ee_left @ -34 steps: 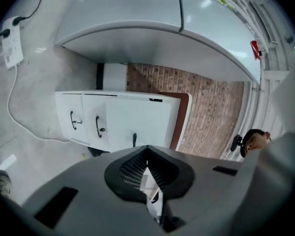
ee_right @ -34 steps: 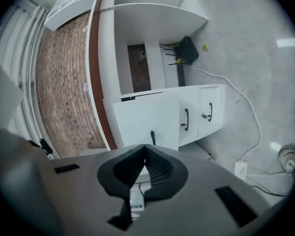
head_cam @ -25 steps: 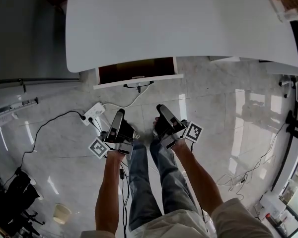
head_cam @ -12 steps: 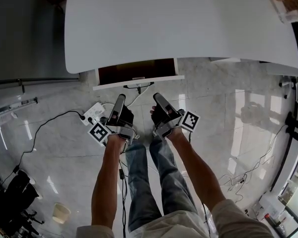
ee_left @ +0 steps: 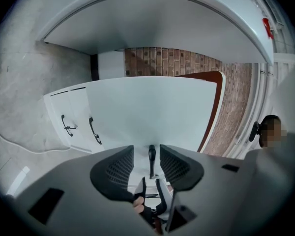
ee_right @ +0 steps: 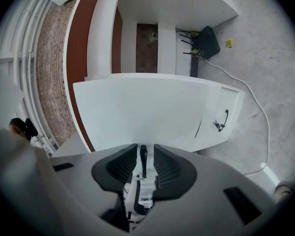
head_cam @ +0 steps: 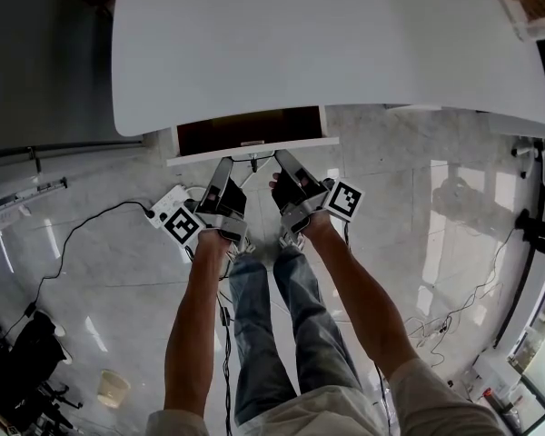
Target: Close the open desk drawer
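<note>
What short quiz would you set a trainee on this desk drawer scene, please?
1. True or false: the desk drawer is fully shut.
2. Pick one: what stands between the jaws of the left gripper? A the drawer handle; B a cable; C a cup.
3. One word: what colour is the desk top?
Key: 1 false; 2 A; 3 white.
</note>
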`<state>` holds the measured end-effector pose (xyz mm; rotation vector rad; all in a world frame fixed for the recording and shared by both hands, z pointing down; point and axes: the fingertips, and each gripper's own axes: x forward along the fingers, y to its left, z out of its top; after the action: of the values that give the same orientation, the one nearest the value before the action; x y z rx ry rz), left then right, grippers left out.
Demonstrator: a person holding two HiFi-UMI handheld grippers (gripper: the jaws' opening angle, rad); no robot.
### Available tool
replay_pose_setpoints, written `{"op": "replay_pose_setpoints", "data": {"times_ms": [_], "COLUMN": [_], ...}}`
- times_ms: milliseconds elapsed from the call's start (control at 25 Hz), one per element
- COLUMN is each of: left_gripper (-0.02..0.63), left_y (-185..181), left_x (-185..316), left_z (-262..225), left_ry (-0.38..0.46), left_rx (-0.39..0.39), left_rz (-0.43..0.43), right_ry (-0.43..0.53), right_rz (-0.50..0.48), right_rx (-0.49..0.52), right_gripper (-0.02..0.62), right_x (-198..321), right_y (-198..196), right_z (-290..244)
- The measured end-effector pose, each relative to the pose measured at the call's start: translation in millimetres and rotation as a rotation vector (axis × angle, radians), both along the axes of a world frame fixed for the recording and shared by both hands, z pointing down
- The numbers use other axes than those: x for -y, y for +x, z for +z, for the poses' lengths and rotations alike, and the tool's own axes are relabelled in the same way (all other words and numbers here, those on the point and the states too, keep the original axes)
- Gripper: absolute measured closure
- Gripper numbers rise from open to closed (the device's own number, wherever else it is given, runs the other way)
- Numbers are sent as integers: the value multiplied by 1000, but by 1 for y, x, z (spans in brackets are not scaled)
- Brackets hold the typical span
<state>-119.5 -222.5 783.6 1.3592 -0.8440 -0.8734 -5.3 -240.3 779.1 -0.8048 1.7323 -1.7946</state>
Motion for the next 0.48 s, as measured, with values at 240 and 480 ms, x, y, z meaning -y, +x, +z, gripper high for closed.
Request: {"op": "replay_pose_setpoints", "data": {"times_ms": [240, 480], "left_gripper": [508, 554], "left_y": [0, 0], "left_x": [3, 4], "left_z": [-5, -9], "left_ry": [21, 43], "left_rx": [-2, -14], "left_rz": [5, -11], "right_ry": [31, 41], "right_rz": [-4, -2], "right_rx": [-6, -8], "right_gripper": [538, 540], "right_x": [1, 1], "right_y": [-1, -1], "right_z": [-5, -5]}}
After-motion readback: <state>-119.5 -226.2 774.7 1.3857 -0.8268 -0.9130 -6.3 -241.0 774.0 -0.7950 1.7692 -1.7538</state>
